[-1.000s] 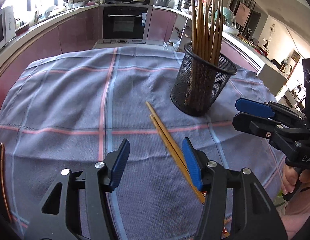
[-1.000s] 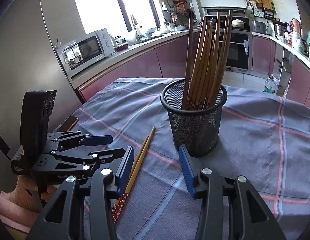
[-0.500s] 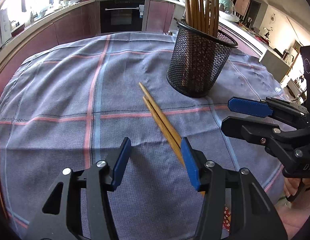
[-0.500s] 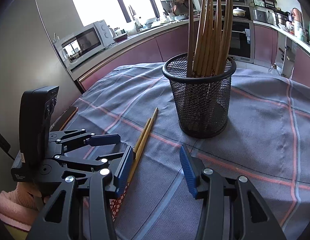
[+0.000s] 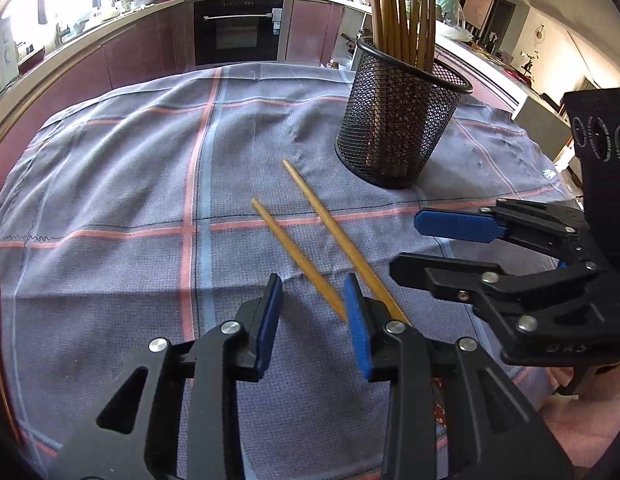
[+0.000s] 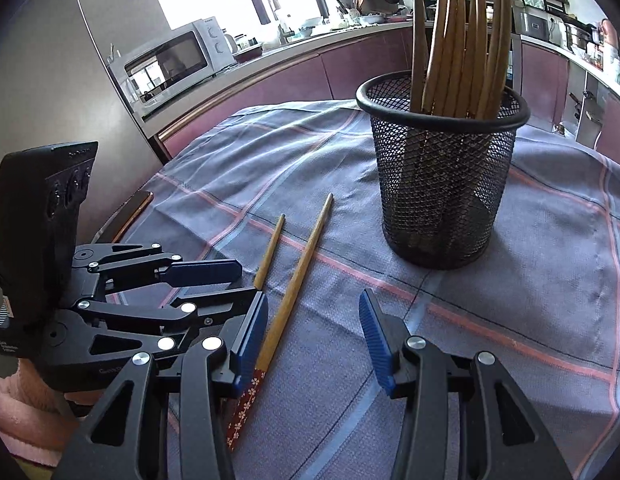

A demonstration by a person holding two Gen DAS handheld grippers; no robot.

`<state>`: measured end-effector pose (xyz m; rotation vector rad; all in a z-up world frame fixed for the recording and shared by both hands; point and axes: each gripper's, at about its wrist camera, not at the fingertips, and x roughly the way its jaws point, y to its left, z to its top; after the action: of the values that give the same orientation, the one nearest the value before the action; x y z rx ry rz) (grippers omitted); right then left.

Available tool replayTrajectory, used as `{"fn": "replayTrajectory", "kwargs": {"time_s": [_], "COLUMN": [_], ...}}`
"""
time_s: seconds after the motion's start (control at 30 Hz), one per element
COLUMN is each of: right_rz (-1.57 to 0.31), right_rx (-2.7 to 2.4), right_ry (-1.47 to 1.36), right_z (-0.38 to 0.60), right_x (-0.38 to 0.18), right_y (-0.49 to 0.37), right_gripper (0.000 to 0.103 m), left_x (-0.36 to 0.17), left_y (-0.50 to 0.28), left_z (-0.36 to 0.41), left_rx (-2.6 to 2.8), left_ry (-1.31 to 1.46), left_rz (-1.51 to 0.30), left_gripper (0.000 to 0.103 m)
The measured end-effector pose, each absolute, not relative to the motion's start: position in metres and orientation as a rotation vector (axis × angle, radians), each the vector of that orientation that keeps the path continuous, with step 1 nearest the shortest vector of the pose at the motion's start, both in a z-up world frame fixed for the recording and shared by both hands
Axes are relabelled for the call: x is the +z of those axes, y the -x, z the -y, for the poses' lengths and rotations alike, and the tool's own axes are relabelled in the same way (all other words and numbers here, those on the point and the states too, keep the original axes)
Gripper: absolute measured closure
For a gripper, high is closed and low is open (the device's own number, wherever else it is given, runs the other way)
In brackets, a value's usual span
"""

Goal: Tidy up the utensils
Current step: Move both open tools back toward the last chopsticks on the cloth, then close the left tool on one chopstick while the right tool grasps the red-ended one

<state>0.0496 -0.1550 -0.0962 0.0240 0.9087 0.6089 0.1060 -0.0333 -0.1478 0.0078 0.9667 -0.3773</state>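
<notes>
Closing now, your left gripper (image 5: 312, 314) has the nearer chopstick (image 5: 294, 256) entering its gap by the right pad, pads not yet pressing it. Both loose chopsticks lie on the cloth-covered surface (image 5: 110, 184), long axes running away from you toward the mesh cup (image 5: 398, 120), tips fanned apart. The far chopstick (image 5: 334, 232) passes outside the left gripper; your right gripper (image 6: 314, 340), part open and empty, straddles that one, so it is the right's to take
</notes>
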Motion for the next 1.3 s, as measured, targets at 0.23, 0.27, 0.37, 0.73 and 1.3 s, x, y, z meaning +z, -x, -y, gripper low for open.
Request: {"fn": "replayTrajectory", "kwargs": {"time_s": [0.23, 0.27, 0.37, 0.73, 1.3], "right_rz": [-0.928, -0.932, -0.923, -0.934, -0.92], "right_rx": [0.607, 0.606, 0.596, 0.569, 0.533], "right_ry": [0.035, 0.047, 0.085, 0.138, 0.168], "right_z": [0.135, 0.133, 0.128, 0.143, 0.135], "right_x": [-0.103, -0.104, -0.105, -0.103, -0.104], "right_y": [-0.056, -0.057, -0.057, -0.053, -0.061], "right_gripper": [0.071, 0.072, 0.073, 0.094, 0.096], "left_x": [-0.15, -0.151, -0.151, -0.151, -0.15], "left_y": [-0.106, -0.106, -0.106, -0.108, -0.109], "left_z": [0.03, 0.029, 0.029, 0.028, 0.037], "left_rx": [-0.413, -0.419, -0.429, -0.464, -0.39], "left_ry": [0.008, 0.012, 0.009, 0.019, -0.019], "left_rz": [-0.97, -0.97, -0.966, -0.965, -0.971], "left_gripper": [0.084, 0.084, 0.084, 0.087, 0.086]}}
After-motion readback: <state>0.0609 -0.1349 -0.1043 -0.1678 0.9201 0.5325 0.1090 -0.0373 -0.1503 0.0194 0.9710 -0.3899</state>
